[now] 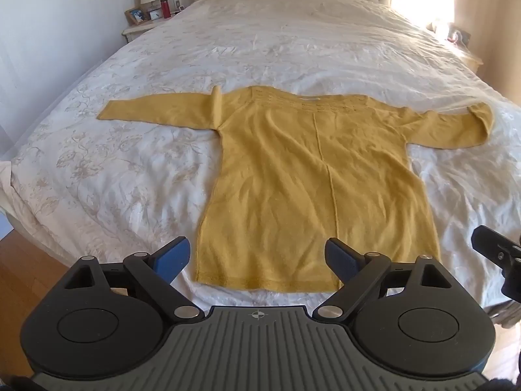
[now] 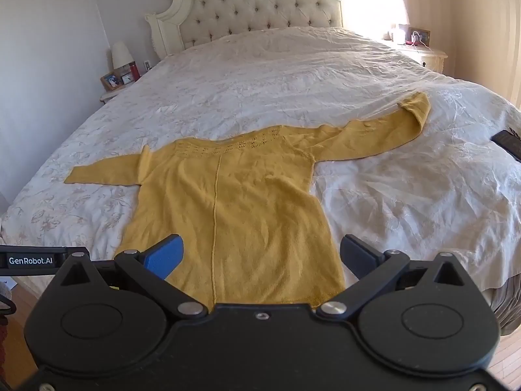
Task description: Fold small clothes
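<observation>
Sweater [image 1: 312, 179] flat on bed [image 1: 260, 39]

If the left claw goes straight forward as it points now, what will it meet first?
Probably the yellow sweater: the open left claw frames its hem, with nothing between them. Depth is unclear, so it may pass just above the fabric.

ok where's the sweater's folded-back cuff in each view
Left wrist: the folded-back cuff lies at the right edge, mid-height.
Right wrist: the cuff sits upper right, well above the body.
Shared landmark: the red bottle on the far nightstand.
</observation>
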The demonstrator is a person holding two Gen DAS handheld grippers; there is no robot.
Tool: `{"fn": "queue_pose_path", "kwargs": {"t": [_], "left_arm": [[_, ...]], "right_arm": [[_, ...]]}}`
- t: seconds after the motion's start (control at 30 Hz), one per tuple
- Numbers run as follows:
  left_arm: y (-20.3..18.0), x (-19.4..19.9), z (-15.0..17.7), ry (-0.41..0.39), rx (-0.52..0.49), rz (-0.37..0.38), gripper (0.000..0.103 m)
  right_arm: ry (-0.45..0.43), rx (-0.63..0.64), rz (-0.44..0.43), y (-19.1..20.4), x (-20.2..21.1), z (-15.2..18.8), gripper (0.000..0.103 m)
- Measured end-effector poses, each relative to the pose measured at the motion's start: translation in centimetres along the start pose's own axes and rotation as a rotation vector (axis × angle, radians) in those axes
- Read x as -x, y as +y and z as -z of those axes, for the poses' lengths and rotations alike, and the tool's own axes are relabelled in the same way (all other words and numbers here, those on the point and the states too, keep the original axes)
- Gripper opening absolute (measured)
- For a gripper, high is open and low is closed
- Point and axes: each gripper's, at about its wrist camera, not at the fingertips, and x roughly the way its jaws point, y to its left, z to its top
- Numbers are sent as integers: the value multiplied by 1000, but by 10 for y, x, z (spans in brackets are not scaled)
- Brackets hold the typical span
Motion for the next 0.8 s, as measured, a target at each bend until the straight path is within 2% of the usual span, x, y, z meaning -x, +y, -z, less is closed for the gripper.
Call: {"fn": "queue_pose_path", "kwargs": {"t": [0.8], "left_arm": [[-4,-3,2,11,9,-3,91]], "right_arm": [[11,-5,-20,3,-1,-1,102]]}}
